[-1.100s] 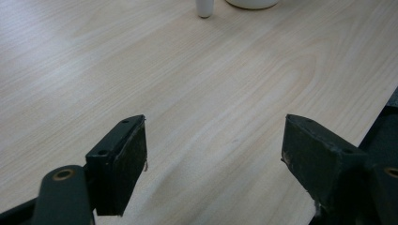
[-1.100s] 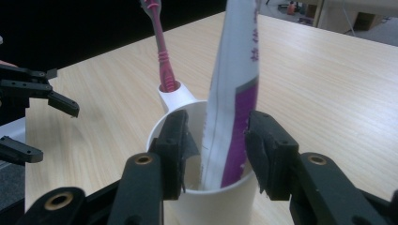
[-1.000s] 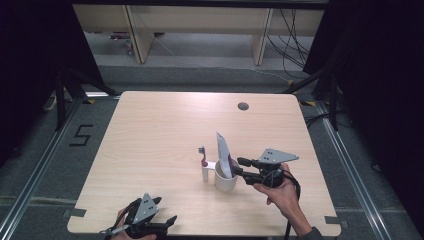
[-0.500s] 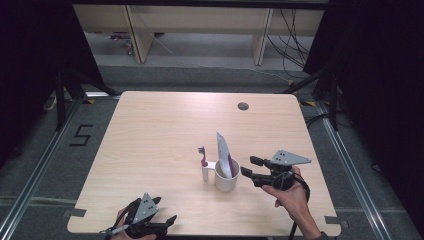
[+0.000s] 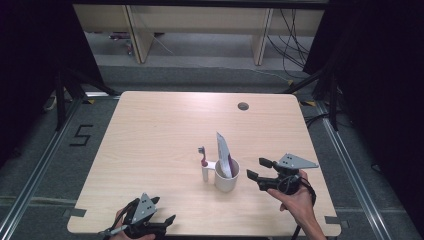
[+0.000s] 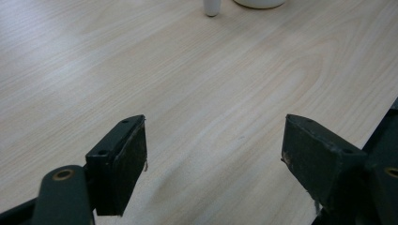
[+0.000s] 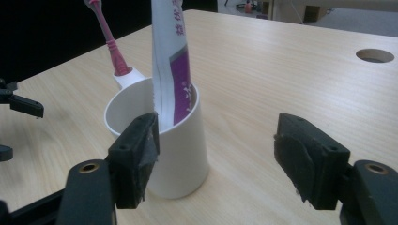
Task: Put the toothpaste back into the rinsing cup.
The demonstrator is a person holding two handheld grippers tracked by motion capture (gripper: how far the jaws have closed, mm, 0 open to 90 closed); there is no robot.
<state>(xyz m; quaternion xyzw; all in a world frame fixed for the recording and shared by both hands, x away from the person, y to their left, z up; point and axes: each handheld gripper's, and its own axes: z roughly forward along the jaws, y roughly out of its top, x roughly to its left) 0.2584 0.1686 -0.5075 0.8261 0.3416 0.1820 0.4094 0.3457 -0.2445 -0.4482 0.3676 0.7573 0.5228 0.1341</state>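
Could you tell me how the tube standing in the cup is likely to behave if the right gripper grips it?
The tube looks flat and thin, so it would probably flex between the fingers. It leans on the cup rim, so a push could swing it sideways. The cup is narrow and might tip.

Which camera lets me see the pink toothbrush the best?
The right gripper view: the toothbrush is close there, its pink stem rising from a white holder on the cup, though its head is cut off at the top. The high view shows the whole toothbrush, but tiny. The left gripper view catches just a white base at its top edge.
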